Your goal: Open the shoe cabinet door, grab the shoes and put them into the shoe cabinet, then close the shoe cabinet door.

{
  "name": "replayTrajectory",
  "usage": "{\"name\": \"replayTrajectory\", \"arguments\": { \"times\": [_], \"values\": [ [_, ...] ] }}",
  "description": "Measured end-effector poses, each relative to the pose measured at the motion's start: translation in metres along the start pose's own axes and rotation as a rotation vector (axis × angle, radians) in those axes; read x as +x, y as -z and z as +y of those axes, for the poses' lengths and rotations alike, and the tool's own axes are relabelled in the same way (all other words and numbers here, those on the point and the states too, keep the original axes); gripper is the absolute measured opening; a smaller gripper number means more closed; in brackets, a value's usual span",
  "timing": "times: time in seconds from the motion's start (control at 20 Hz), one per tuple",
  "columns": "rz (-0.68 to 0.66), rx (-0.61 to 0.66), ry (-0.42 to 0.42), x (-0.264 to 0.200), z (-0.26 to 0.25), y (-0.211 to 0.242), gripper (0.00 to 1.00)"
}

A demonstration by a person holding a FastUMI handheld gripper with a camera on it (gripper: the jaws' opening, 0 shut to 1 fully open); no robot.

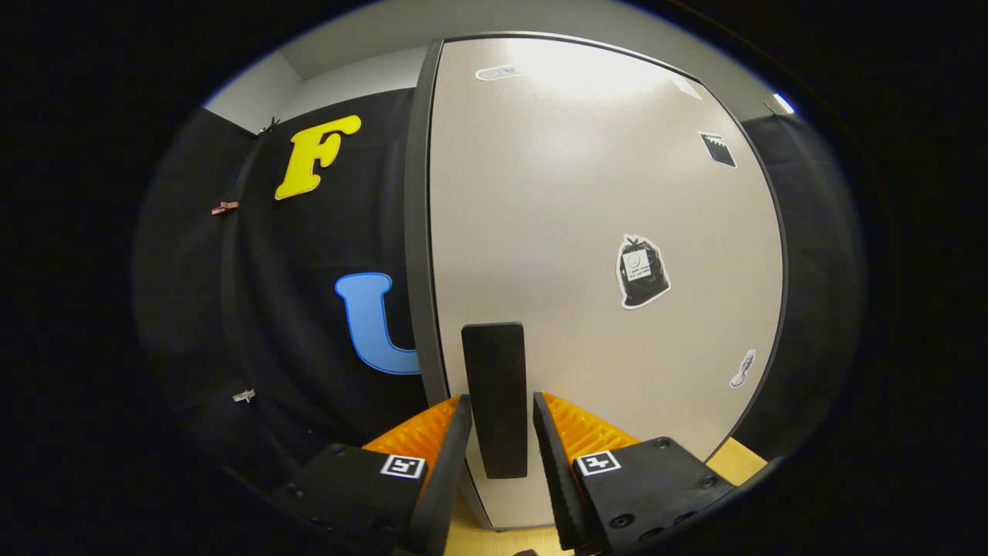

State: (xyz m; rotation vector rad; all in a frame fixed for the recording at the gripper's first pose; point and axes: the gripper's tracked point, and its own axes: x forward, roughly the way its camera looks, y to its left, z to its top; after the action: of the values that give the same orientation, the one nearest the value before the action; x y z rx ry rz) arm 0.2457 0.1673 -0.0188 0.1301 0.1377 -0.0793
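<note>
The gripper point(498, 448) is sitting with its two fingers one on each side of the dark handle point(494, 398) on the shoe cabinet door point(602, 232), a little apart and not squeezing it yet, likely getting ready to grab and pull. The handle is sitting near the door's left edge, and beside that edge the black wall cloth point(293, 309) is hanging, so the door is probably getting room to swing out.

The shoe cabinet door point(587, 232) looks like smooth, pale laminate with a soft sheen under the light; its handle point(494, 398) is matt dark plastic, flanked by the ribbed pads point(575, 428) of the claw point(500, 432); stickers point(642, 272) look papery; booth wall point(309, 309) is matt cloth.
</note>
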Motion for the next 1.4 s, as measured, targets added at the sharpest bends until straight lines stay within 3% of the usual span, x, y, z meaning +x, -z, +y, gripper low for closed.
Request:
{"name": "replayTrajectory", "arguments": {
  "times": [0.1,0.2,0.45,0.55,0.9,1.4],
  "values": [
    [-0.009,-0.005,0.007,0.000,0.000,-0.002,0.41],
    [-0.026,-0.033,0.011,-0.004,-0.001,-0.004,0.41],
    [-0.021,-0.029,-0.020,-0.002,-0.001,-0.001,0.16],
    [-0.024,-0.028,-0.033,-0.007,-0.001,-0.002,0.12],
    [-0.031,-0.011,-0.115,-0.057,-0.008,-0.008,0.12],
    [-0.049,-0.001,-0.133,-0.125,-0.059,-0.014,0.12]
  ]
}}
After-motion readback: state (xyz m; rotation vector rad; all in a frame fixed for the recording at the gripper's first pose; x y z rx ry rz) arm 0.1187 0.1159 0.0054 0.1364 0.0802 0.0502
